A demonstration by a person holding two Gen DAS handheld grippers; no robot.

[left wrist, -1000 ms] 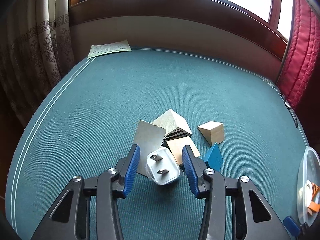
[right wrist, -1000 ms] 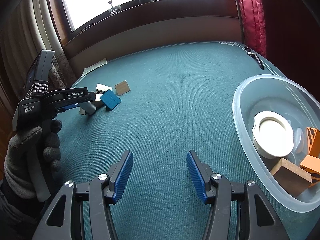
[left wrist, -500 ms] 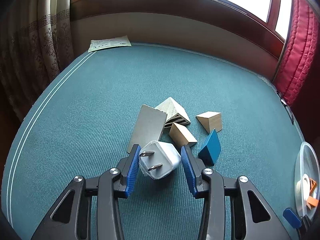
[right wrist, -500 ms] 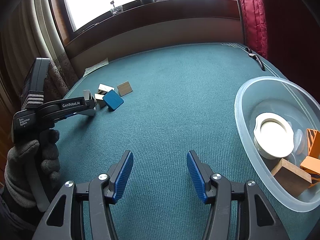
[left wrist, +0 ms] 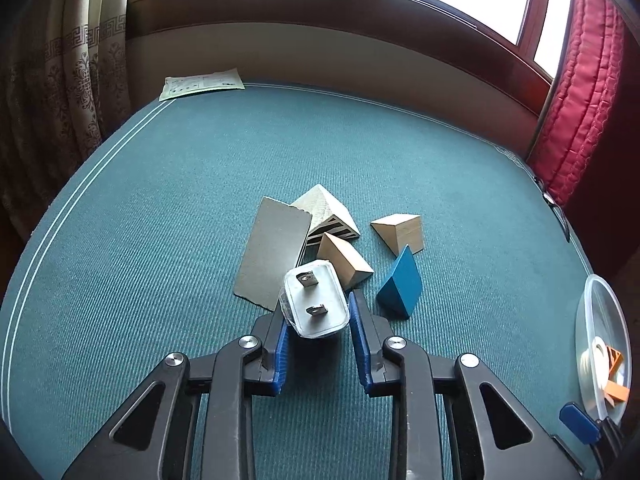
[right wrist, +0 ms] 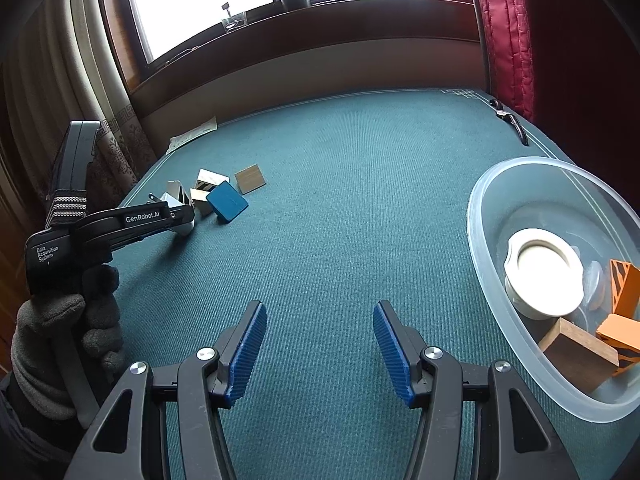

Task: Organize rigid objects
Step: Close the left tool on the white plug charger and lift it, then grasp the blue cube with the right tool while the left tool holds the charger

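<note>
On the teal carpeted tabletop (left wrist: 160, 240), left side: left gripper (left wrist: 318, 312) clamped on a white plug adapter (left wrist: 316, 304), blue pads pressed to its two flanks, two metal prongs facing up toward the camera; adapter wrapped in clear film; seen from the right wrist view as a small white block (right wrist: 178, 204) at the tip of the black tool, gripped by a grey-gloved hand (right wrist: 64, 328).

Just beyond the adapter: a grey flat card (left wrist: 274, 256) lying on the cloth, its near corner hidden behind the adapter; a pale wedge with black stripes (left wrist: 326, 216) partly resting behind the card's far edge; a plain wooden wedge (left wrist: 346, 262) just beside the adapter; a second wooden wedge (left wrist: 400, 228) set a little apart to the right; a blue wedge (left wrist: 400, 284) near the right pad, standing on its own face; whether wedge and pad touch, cannot tell.

Far corner, by the curtain: a printed paper sheet (left wrist: 202, 82).

Right side: right gripper (right wrist: 318, 344) with pads apart over bare cloth, nothing between them; beside it a clear plastic bowl (right wrist: 484, 216) holding a white round cap (right wrist: 540, 272), a dark wooden block (right wrist: 576, 354) and orange striped pieces (right wrist: 626, 292).
</note>
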